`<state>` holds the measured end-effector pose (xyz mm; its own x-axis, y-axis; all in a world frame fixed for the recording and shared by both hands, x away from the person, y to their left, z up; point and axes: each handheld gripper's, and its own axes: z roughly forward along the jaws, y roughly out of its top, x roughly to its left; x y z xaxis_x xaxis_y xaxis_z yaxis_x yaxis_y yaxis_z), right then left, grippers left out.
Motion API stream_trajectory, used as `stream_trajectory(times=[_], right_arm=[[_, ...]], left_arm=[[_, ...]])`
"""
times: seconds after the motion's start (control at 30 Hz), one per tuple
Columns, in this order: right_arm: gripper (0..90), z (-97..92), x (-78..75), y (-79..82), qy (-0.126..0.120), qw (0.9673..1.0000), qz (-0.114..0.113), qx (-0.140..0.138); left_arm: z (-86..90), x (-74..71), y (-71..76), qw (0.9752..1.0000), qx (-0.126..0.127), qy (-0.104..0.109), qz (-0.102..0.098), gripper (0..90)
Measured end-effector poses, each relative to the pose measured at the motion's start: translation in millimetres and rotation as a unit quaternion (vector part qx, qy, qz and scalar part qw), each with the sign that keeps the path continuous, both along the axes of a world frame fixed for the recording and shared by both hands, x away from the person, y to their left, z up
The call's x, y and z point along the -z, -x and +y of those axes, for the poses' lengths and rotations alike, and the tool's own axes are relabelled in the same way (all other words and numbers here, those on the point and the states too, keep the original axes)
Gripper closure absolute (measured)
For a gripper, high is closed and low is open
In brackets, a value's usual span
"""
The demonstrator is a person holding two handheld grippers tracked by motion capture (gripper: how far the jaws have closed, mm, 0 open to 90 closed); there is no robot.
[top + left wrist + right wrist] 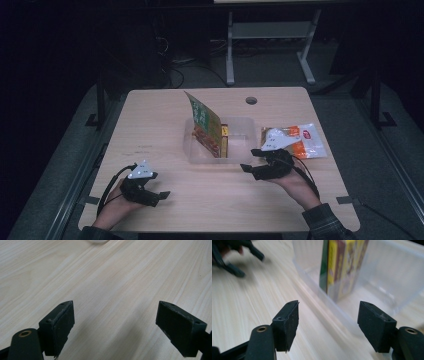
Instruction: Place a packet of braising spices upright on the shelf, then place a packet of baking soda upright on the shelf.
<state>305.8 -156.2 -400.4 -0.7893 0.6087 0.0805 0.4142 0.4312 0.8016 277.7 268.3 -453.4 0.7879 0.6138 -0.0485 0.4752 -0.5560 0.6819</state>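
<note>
A clear plastic container sits at the table's middle. A tall green and red packet stands tilted inside it, with a shorter yellow packet beside it. An orange and white packet lies flat on the table to the right of the container. My right gripper hovers open just off the container's front right corner, nothing between its jaws. In the right gripper view the right gripper faces the container wall and the upright packets. My left gripper rests open at the front left; the left gripper is over bare wood.
The wooden table has a round cable hole at the back. The left gripper appears blurred at the far left of the right gripper view. A corner of the container peeks in at the top of the left gripper view. Dark floor and desk legs lie beyond.
</note>
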Motion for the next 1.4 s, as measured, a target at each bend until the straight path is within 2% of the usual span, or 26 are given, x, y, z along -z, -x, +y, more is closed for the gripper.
stream_trajectory(times=[0.07,0.13,0.27,0.37,0.43,0.6,0.73,0.8,0.87,0.97,1.07,1.17,1.23,1.27,1.3,1.33,1.4], right_arm=[[32.8,-5.6,5.9,3.9,0.011,0.9999,-0.001,0.003],[32.6,-13.0,11.2,6.5,0.01,0.9999,0.001,0.011],[32.5,-30.5,18.6,9.7,0.01,0.9993,0.012,0.033],[31.9,-45.7,25.3,10.4,0.023,0.9982,0.009,0.054],[31.3,-56.4,28.3,6.9,0.023,0.9971,0.02,0.07],[33.0,-73.4,30.6,-5.9,0.025,0.9929,0.03,0.112],[39.6,-83.8,30.3,-20.7,0.018,0.9891,0.023,0.144],[47.0,-86.9,29.7,-29.0,0.012,0.9871,0.022,0.158],[60.3,-88.6,27.9,-38.4,0.013,0.984,0.019,0.177],[74.7,-90.9,23.9,-55.7,0.016,0.9791,0.01,0.203],[83.5,-92.4,22.2,-72.1,0.013,0.9758,0.004,0.218],[88.5,-92.8,21.4,-89.7,0.003,0.974,-0.005,0.227],[89.5,-90.7,22.4,-102.2,0.015,0.9715,-0.006,0.237],[89.5,-91.2,23.9,-107.5,0.002,0.9713,-0.011,0.237],[89.5,-90.8,25.1,-112.3,-0.001,0.9706,-0.001,0.241],[89.5,-88.1,27.2,-120.0,0.015,0.9686,-0.001,0.248],[89.6,-86.7,31.0,-129.0,0.003,0.9672,-0.008,0.254]], left_arm=[[0.3,-0.3,-0.2,1.0,0.003,-0.003,0.001,14.7],[0.1,-0.3,0.0,1.0,0.004,-0.004,0.001,14.8],[-0.7,-0.3,0.3,1.0,0.006,-0.006,0.002,14.8],[-1.8,-0.1,0.6,1.0,0.007,-0.005,0.003,14.8],[-2.2,-0.3,0.3,0.9999,0.011,-0.008,0.0,14.8],[-3.1,0.1,0.4,0.9999,0.011,-0.006,0.001,14.8],[-2.4,0.2,-0.6,0.9999,0.011,-0.007,0.001,14.8],[-2.3,0.2,-0.7,0.9999,0.01,-0.005,0.002,14.8],[-2.3,0.2,-0.8,0.9999,0.009,-0.005,0.001,14.8],[-2.4,0.6,-0.8,1.0,0.009,-0.004,0.002,14.8],[-3.2,1.1,-0.9,0.9999,0.01,-0.006,0.004,14.8],[-3.7,2.0,-1.6,0.9999,0.011,-0.006,0.004,14.8],[-3.8,2.5,-1.7,0.9999,0.013,-0.007,0.008,14.8],[-3.9,2.8,-1.6,0.9999,0.013,-0.007,0.008,14.8],[-4.1,3.0,-1.3,0.9999,0.013,-0.007,0.009,14.8],[-4.2,3.0,-1.1,0.9998,0.013,-0.007,0.009,14.8],[-4.1,2.9,-0.9,0.9998,0.013,-0.007,0.009,14.8]])
